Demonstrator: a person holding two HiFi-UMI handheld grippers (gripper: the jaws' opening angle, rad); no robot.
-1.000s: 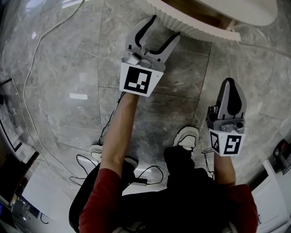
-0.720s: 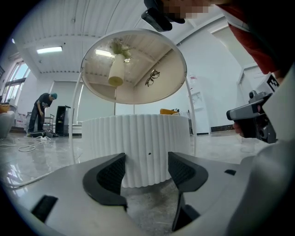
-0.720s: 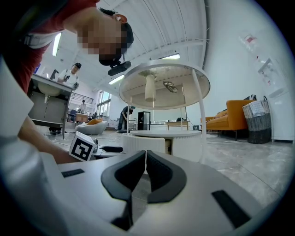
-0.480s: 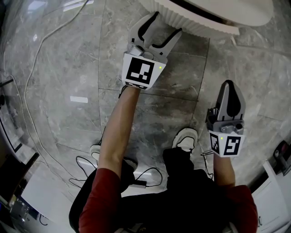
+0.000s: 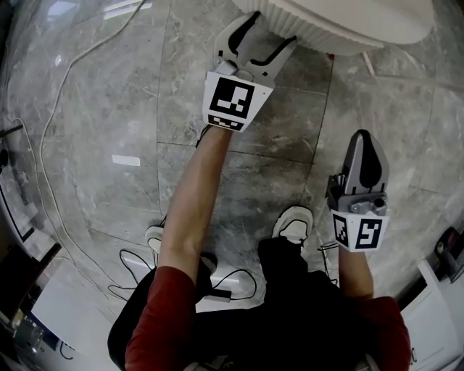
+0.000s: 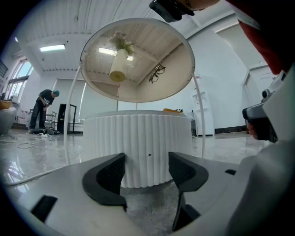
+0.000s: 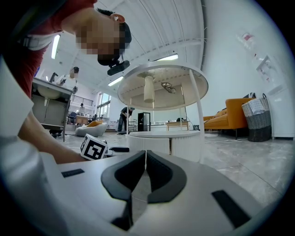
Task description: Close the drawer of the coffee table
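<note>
**Drawer (image 6: 138, 147) flush in the ribbed base, left tool close in front of it**

In the left gripper view I saw the drawer's white ribbed front filling the space ahead, with 1 small dark hole in it, low on the coffee table (image 5: 348, 22). From the head view it looked level with the rest of the ribbed base at the top of the picture. The left gripper (image 5: 270, 30) had its 2 jaws spread apart with nothing between them, tips at the ribbed front; I couldn't tell whether they touched it. The right gripper (image 5: 365, 145) hung well apart from the table, above the grey marble floor (image 5: 109, 87), its jaws pressed together on nothing. Through the table's clear upper tier I saw a vase (image 6: 118, 64) and a pair of glasses (image 6: 157, 73) from below. A white shoe (image 5: 293, 221) sat on the floor just beside the right gripper.
</note>
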